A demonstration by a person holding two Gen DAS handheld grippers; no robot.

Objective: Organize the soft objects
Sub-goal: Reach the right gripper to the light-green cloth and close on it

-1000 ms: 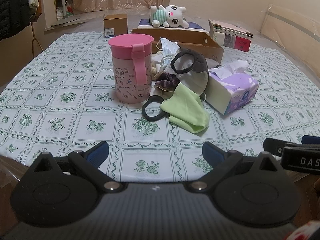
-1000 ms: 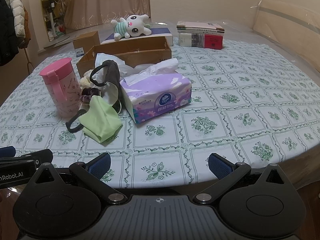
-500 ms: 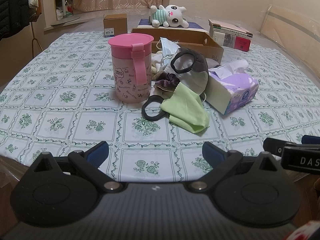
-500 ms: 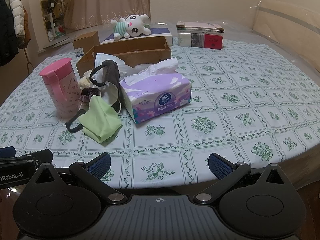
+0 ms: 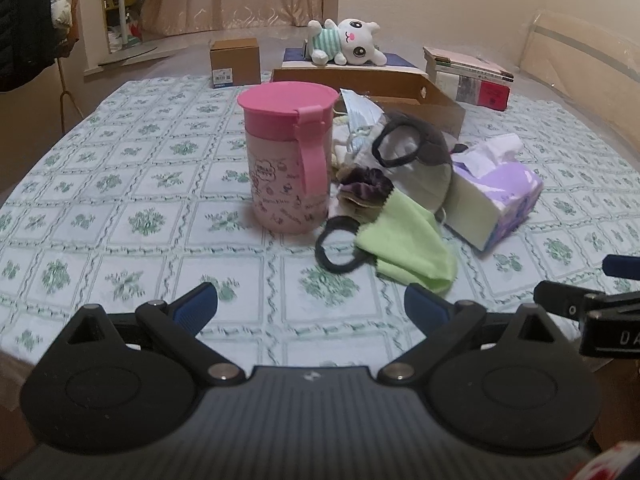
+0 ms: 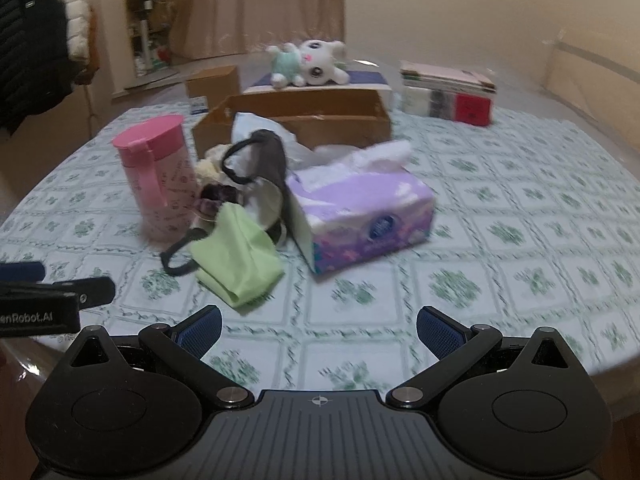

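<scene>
A pile of soft things lies mid-table: a light green cloth, a black hair band, a dark purple scrunchie, a grey-and-white face mask and a pale blue mask. Behind them stands an open cardboard box. A white plush toy lies at the far edge. My left gripper hovers open at the near table edge, short of the pile. My right gripper is open too, empty, near the front edge.
A pink lidded cup stands left of the pile. A purple tissue pack lies to its right. A small carton and stacked books sit at the far side. The tablecloth is patterned green.
The right gripper has moved forward and leftward toward the pile; its view is now blurred. The left gripper has edged slightly forward. Nothing on the table has shifted.
</scene>
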